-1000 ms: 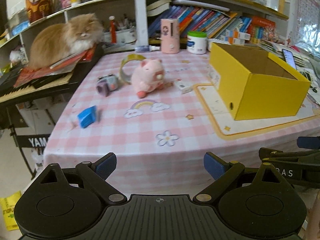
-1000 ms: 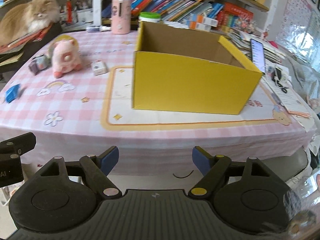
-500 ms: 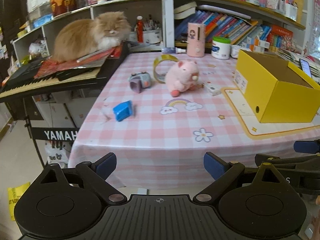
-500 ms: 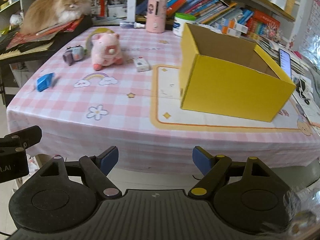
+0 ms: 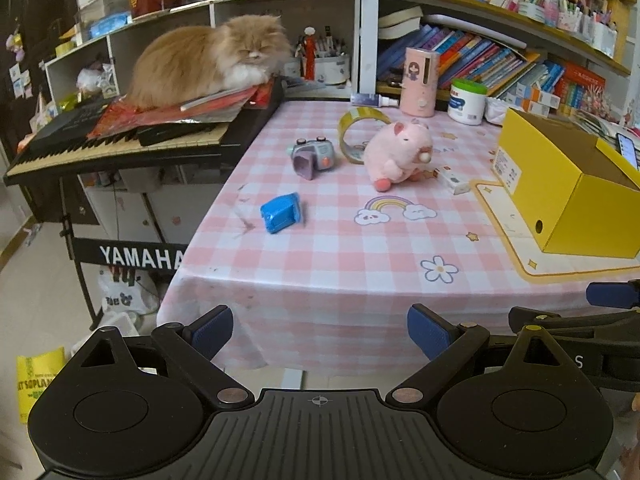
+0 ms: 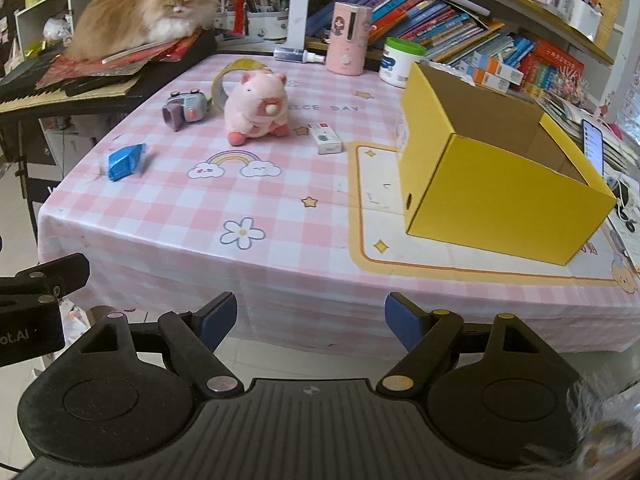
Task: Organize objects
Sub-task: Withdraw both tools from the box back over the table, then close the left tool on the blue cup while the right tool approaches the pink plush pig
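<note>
Both grippers hang short of the surface's point(image 6: 280, 208) near edge. We see the left gripper point(image 5: 320, 330) and the right gripper point(image 6: 311, 318) each with jaws spread wide and nothing between them. On the pink checked cloth lie 5 loose items: a blue block point(image 5: 281, 213), a toy camera point(image 5: 314, 156), a tape roll point(image 5: 358, 130) leaning behind it, a pink plush pig point(image 6: 258, 108) and a small white box point(image 6: 326, 138). The yellow box point(image 6: 492, 176) stands open at the right. A cat point(image 5: 208, 62) lies on the keyboard point(image 5: 120, 146).
</note>
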